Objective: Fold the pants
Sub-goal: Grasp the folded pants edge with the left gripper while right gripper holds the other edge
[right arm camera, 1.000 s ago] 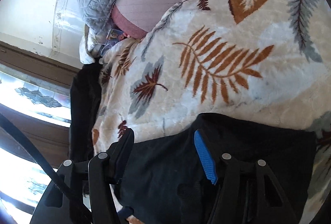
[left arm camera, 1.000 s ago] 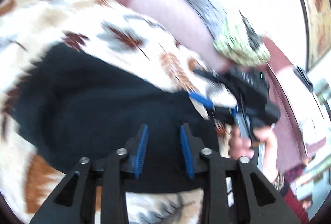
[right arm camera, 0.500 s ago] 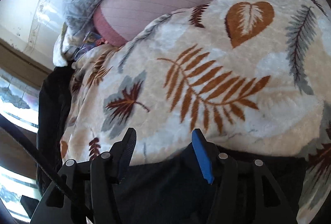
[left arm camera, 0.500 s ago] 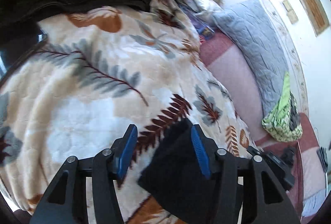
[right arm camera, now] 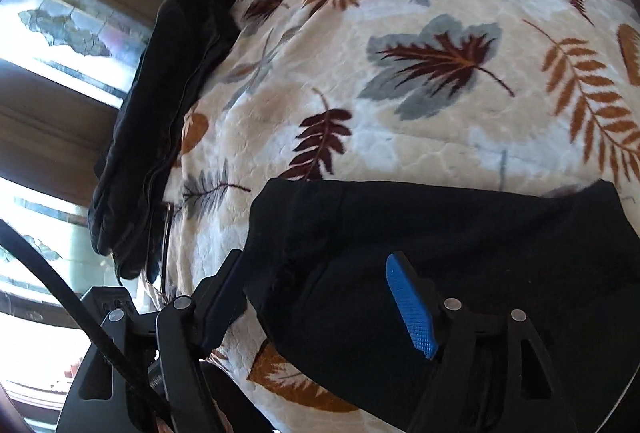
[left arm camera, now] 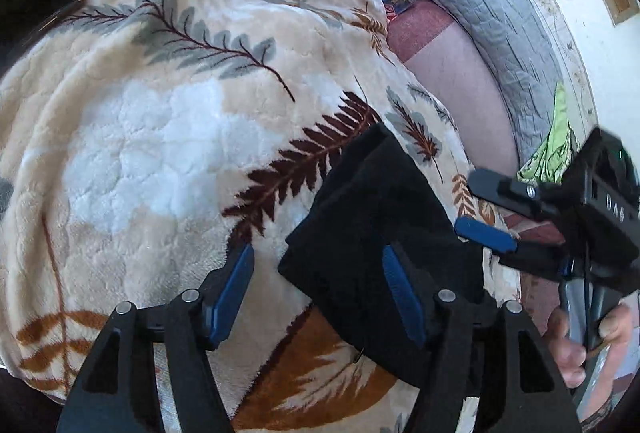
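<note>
While black pants (left arm camera: pixel 380 217) lie folded on leaf-print blanket (left arm camera: pixel 160 137), we see left tongs (left arm camera: pixel 320 293) spread wide, holding nothing, over pants' edge; right tongs (right arm camera: pixel 320 297) likewise gaping above pants (right arm camera: pixel 460 253).

the black pants (right arm camera: pixel 460 257) run off the frame's lower edge, behind the right gripper's fingers (right arm camera: pixel 412 309).

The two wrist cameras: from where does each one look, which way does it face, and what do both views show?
Left wrist: sits on the left gripper, faces along its open fingers over the leaf blanket; the right gripper and right hand show.
Right wrist: sits on the right gripper, open, faces toward the window.
Shared: the black pants, the blanket, the dark clothes pile.
</note>
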Demonstrator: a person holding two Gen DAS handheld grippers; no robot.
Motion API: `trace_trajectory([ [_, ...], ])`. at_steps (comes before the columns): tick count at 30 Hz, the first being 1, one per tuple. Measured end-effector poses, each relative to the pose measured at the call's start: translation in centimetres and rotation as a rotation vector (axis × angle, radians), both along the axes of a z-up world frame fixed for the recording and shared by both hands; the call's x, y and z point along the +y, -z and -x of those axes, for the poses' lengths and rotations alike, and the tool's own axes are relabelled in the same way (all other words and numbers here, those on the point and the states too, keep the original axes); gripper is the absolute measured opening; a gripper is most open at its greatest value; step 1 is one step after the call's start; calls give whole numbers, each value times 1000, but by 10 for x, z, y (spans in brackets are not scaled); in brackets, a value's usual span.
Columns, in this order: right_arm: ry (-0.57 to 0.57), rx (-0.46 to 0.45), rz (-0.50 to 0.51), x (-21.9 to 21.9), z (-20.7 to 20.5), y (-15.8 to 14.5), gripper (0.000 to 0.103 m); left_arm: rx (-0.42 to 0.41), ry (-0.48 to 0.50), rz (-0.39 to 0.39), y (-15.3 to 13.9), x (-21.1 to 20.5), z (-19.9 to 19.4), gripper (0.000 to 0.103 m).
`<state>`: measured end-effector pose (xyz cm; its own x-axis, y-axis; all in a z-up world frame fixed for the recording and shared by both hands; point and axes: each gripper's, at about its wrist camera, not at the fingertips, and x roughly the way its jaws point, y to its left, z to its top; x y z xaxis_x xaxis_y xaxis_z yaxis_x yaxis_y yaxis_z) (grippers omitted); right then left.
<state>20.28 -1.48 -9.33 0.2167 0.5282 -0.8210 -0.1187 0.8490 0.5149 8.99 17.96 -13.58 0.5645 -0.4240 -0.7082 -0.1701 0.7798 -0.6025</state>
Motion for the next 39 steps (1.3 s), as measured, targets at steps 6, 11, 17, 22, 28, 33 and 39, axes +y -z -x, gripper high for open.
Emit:
trace_trajectory([
  [6, -80, 81, 155, 56, -29, 16, 80, -39, 27, -82, -1, -14, -1, 76],
  [11, -133, 154, 349, 99, -48, 36, 88, -36, 69, -14, 6, -23, -2, 36],
  [17, -293, 172, 654, 147, -48, 64, 93, -16, 36, 92, 16, -11, 2, 32],
  [22, -342, 108, 733, 147, -36, 68, 78, -29, 26, 132, 17, -11, 10, 51],
  [28, -290, 68, 669, 127, -27, 44, 47, -35, 87, 135, 14, -28, 16, 24],
  [33, -251, 23, 619, 105, -15, 23, 32, -43, 130, 203, 11, -29, 21, 19],
  [39, -172, -40, 487, 72, 5, -10, 27, -94, 174, 221, -7, -51, 37, 19],
])
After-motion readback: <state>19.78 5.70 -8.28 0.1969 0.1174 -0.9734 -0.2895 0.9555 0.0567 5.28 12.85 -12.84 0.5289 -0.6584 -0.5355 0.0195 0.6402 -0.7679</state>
